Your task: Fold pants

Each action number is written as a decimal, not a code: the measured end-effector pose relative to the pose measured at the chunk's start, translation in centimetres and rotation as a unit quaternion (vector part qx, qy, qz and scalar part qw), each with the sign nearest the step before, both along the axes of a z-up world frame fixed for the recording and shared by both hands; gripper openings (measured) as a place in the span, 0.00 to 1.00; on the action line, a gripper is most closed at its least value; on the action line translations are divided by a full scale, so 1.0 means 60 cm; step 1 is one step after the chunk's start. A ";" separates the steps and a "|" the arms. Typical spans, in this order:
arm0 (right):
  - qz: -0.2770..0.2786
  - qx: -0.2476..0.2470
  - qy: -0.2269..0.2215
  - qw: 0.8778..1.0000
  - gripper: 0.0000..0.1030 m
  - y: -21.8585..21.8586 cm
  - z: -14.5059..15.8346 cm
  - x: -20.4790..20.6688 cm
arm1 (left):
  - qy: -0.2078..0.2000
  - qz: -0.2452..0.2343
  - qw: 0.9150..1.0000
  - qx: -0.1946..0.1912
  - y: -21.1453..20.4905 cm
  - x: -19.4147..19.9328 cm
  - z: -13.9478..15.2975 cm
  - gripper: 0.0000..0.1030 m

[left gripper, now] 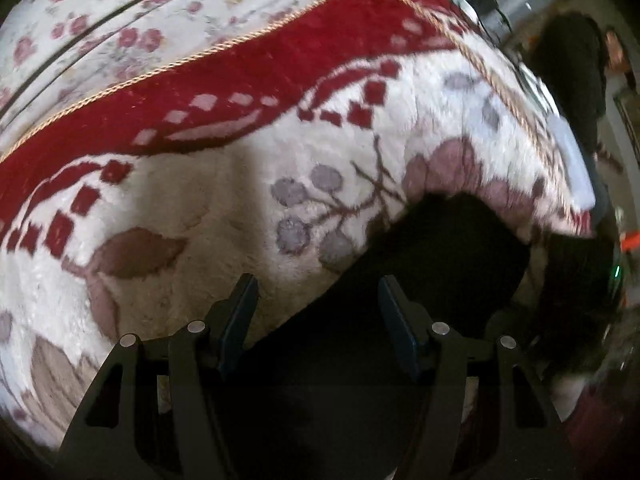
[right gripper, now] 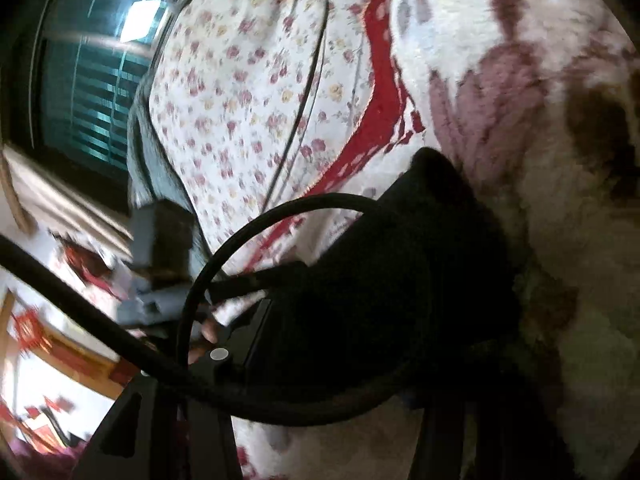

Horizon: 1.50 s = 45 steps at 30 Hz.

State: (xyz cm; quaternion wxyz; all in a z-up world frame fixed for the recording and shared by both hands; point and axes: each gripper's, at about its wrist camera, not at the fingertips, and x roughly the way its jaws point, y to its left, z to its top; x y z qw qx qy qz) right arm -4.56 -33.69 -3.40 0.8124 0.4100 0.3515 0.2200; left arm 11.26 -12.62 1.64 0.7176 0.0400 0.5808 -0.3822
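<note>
The black pants [left gripper: 440, 260] lie bunched on a fuzzy red and white blanket [left gripper: 192, 200]. My left gripper [left gripper: 319, 300] points down at their near edge and is open. Its right finger [left gripper: 394, 308] is over the black cloth and its left finger [left gripper: 244, 304] is over the blanket, with nothing pinched. In the right wrist view a thick bunch of the pants [right gripper: 400, 280] rises from between the jaws of my right gripper [right gripper: 348, 340] and hides its fingertips. That gripper looks shut on the cloth.
A black cable [right gripper: 240, 248] loops in front of the right gripper. A grey gripper body [right gripper: 160, 240] and part of a hand [right gripper: 206, 332] sit at the left. A floral sheet [right gripper: 240, 100] lies beyond the blanket. A window with blinds [right gripper: 92, 80] is farther left.
</note>
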 end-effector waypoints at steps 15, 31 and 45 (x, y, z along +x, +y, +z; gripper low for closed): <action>-0.009 0.011 -0.004 1.000 0.48 0.001 0.004 -0.003 | 0.006 -0.124 0.992 -0.028 -0.020 -0.010 -0.003 0.70; 0.008 -0.016 -0.008 1.000 0.11 0.014 -0.003 0.016 | -0.064 -0.184 0.981 0.014 -0.054 -0.059 -0.009 0.49; 0.090 -0.010 -0.119 0.989 0.11 0.089 0.132 -0.012 | -0.126 -0.071 0.987 -0.064 0.071 -0.076 0.115 0.15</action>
